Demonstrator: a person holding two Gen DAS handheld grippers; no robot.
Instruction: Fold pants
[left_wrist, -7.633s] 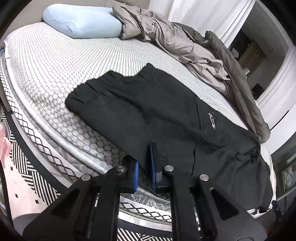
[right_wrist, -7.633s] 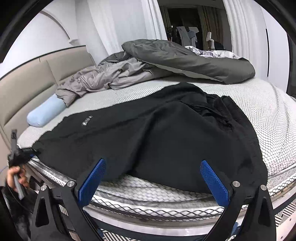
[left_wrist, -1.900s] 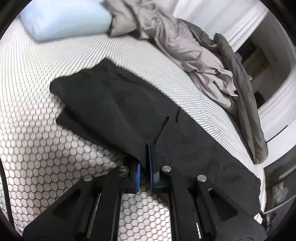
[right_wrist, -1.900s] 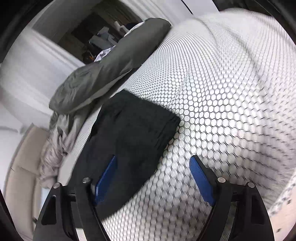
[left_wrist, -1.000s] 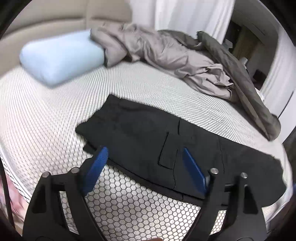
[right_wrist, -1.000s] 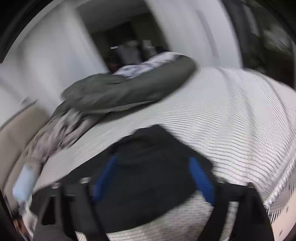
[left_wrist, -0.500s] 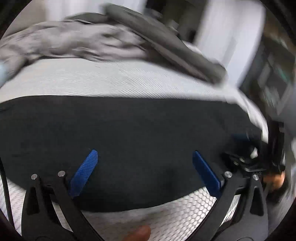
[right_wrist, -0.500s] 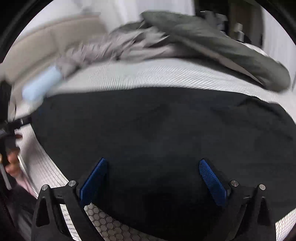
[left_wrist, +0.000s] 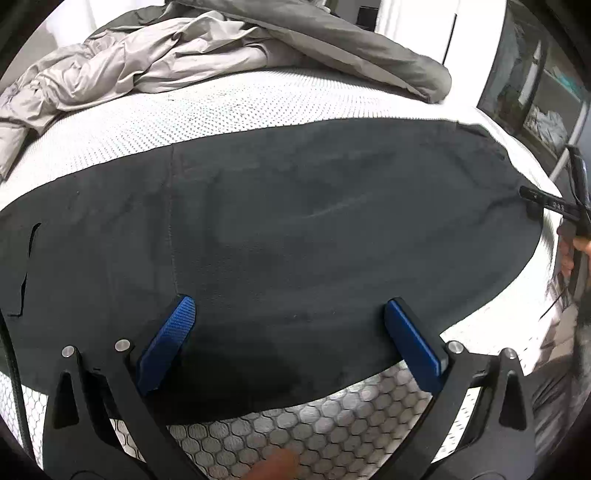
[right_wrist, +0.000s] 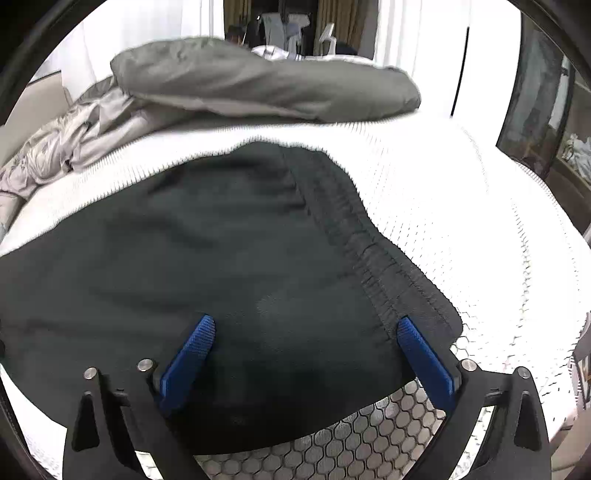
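Spanning pants (left_wrist: 295, 229) near mattress (left_wrist: 332, 417) edge, both grippers wide.

You see black pants (left_wrist: 295, 229) on a white mattress (left_wrist: 258, 107) patterned with a dark honeycomb mesh (clearest at its near edge). Each gripper's pads (left_wrist: 166, 343) are bright blue on black frames. At the mattress's far edge lie a dark grey duvet (right_wrist: 258, 81) and a pale beige-grey sheet (left_wrist: 122, 66).

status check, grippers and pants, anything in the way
Left gripper open, right gripper open, both over the fabric, nothing gripped. Black pants flat on the mattress. Grey duvet bunched behind, clear of the pants.
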